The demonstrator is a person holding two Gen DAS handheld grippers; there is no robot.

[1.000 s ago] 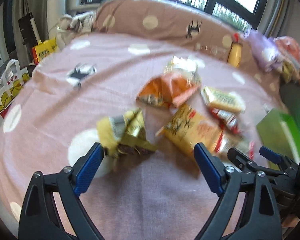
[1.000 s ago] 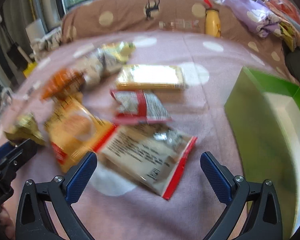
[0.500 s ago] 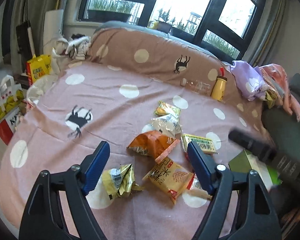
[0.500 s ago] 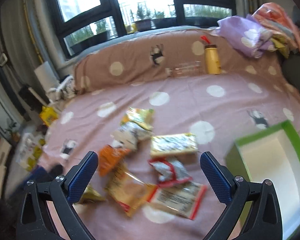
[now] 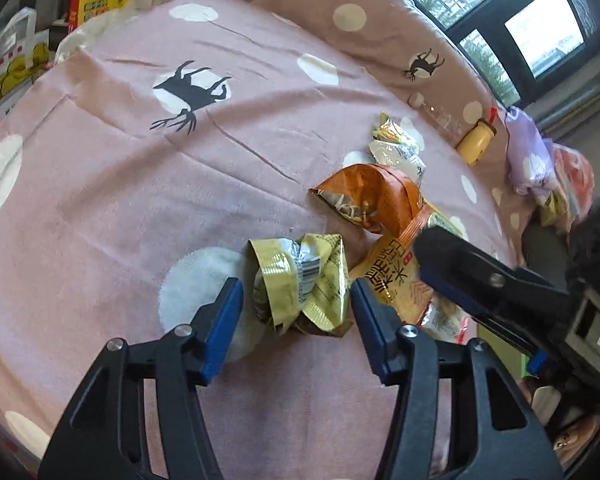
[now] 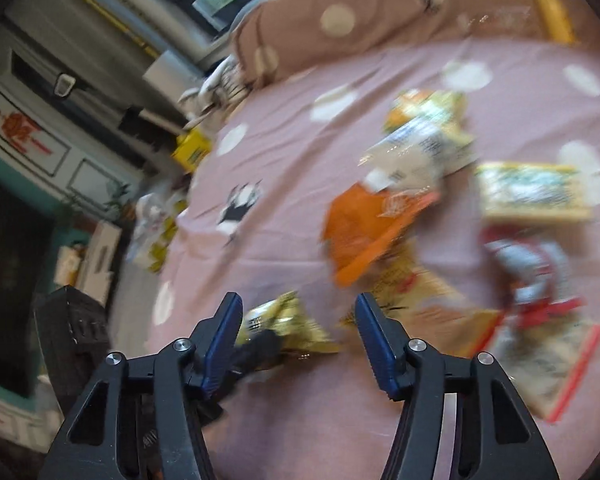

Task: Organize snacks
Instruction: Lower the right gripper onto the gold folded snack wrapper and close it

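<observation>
1. Left wrist view: the left gripper sits over the crumpled gold snack packet on the pink dotted bedspread; its jaws have just been closing, and the packet now lies between the blue pads, the right pad touching or nearly touching its edge, the left pad a little apart, so not yet a firm pinch.
2. A second ago this tool stood wide and farther back; now it is lower and nearer, which I judge to be the start of a pick-up.
3. The orange bag lies at about 1 o'clock from the packet, the yellow bag at 3 o'clock, partly under the right gripper crossing in.
4. Right wrist view, blurred: the right gripper has also narrowed sharply; nothing is pressed between its pads, so it is empty.
5. The green box seen earlier is out of frame now; the packet presumably goes there.
</observation>
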